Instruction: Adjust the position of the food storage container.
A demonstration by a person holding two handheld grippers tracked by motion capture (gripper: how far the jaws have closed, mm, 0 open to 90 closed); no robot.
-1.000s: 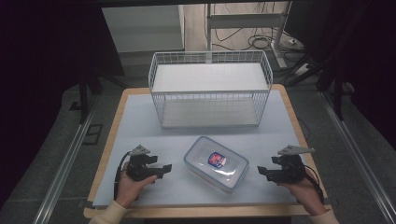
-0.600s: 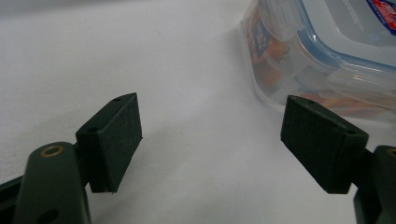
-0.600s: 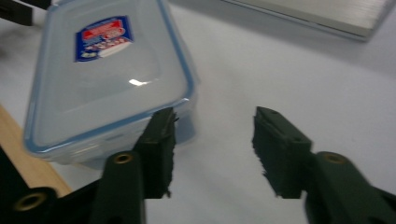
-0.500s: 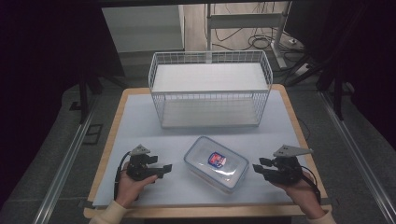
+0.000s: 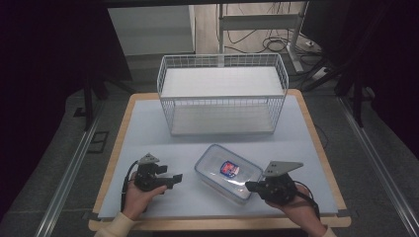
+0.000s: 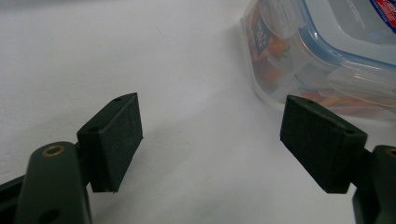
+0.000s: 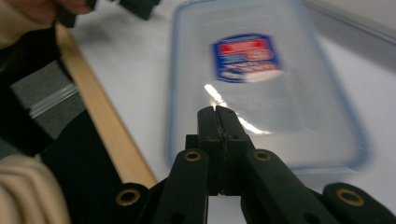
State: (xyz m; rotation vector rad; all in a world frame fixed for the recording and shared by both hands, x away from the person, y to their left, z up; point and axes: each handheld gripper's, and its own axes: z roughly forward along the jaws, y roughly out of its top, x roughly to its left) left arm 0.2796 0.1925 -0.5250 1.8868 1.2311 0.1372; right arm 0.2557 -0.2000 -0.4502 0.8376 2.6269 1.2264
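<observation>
The right gripper (image 5: 253, 186) has slid in to the near corner of the clear rectangular blue-rimmed plastic food container (image 5: 228, 171), jaws pressed together on nothing, likely readying a nudge. The left gripper (image 5: 174, 178) waits beside it, jaws wide, on the pale surface (image 5: 148, 128).

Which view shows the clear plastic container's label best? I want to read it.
The right gripper view: the red-and-blue label faces the camera large, though motion-blurred. The high view shows it small on the clear plastic container; the left gripper view catches just its corner.
</observation>
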